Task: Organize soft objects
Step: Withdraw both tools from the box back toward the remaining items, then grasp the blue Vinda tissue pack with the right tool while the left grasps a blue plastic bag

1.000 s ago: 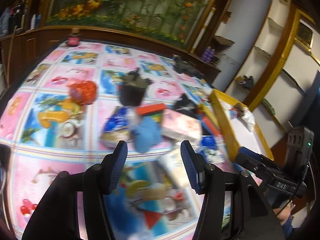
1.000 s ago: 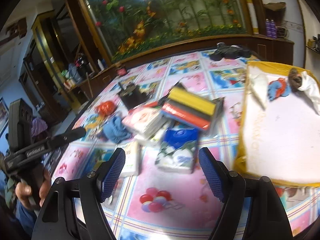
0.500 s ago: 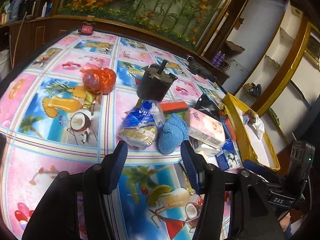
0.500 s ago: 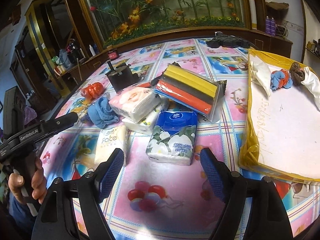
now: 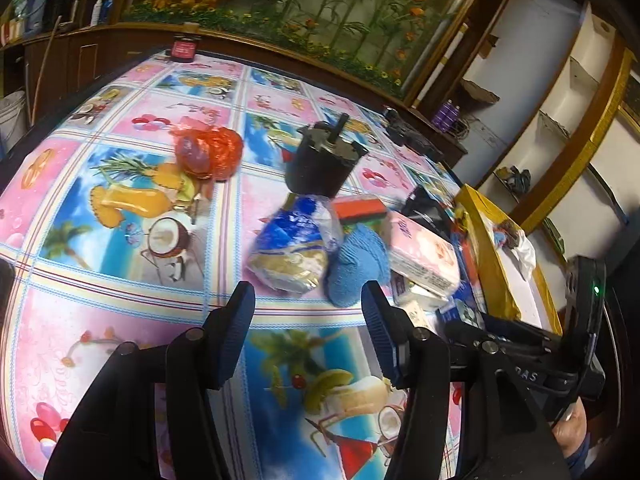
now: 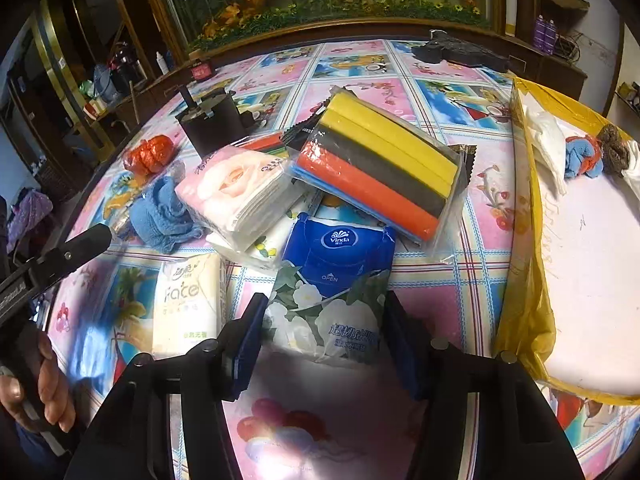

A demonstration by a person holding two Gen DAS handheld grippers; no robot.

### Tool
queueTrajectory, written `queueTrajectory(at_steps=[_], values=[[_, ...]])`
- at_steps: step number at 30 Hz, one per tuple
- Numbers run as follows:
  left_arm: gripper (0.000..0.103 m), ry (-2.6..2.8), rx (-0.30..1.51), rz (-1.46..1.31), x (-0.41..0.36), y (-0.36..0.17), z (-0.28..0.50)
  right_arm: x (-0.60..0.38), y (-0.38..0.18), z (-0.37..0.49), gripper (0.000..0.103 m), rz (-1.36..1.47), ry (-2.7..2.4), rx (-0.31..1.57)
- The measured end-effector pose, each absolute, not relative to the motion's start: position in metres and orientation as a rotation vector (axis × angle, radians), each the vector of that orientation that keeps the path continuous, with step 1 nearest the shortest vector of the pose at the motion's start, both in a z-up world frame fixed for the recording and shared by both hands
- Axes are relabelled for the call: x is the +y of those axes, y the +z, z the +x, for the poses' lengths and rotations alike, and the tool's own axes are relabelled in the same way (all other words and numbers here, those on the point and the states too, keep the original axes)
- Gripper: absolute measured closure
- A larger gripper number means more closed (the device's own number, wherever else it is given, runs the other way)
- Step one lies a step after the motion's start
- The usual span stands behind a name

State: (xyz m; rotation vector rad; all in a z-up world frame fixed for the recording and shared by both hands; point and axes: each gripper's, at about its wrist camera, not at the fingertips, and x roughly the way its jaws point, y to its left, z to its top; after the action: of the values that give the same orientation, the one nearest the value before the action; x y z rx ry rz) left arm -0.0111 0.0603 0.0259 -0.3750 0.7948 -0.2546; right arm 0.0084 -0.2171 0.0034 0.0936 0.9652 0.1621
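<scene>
A pile of soft goods lies on the patterned tablecloth. In the right wrist view my right gripper (image 6: 324, 332) is open, its fingers on either side of the near end of a blue Vinda wipes pack (image 6: 332, 280). Behind it lie a sponge pack (image 6: 380, 168), a pink tissue pack (image 6: 236, 188), a white Face tissue pack (image 6: 188, 304) and a blue cloth (image 6: 160, 212). In the left wrist view my left gripper (image 5: 308, 332) is open and empty, just short of a blue bagged roll (image 5: 296, 248) and the blue cloth (image 5: 356, 264).
A yellow-rimmed tray (image 6: 532, 280) with white liner stands at the right, holding small cloths (image 6: 580, 156). A black pot (image 5: 324, 164) and an orange bag (image 5: 212, 152) sit farther back. A dark object (image 6: 460, 52) lies at the far edge.
My right gripper moved forward so its fingers now flank the Vinda pack. My left gripper moved closer to the bagged roll and blue cloth.
</scene>
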Motion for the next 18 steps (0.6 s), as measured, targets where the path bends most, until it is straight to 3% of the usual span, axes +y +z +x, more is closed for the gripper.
queueTrajectory(at_steps=[18], values=[[0.05,-0.223,0.992,-0.253,0.04,0.013,0.062,-0.247,-0.001,-0.004,0.047,0.26,0.222,0.908]])
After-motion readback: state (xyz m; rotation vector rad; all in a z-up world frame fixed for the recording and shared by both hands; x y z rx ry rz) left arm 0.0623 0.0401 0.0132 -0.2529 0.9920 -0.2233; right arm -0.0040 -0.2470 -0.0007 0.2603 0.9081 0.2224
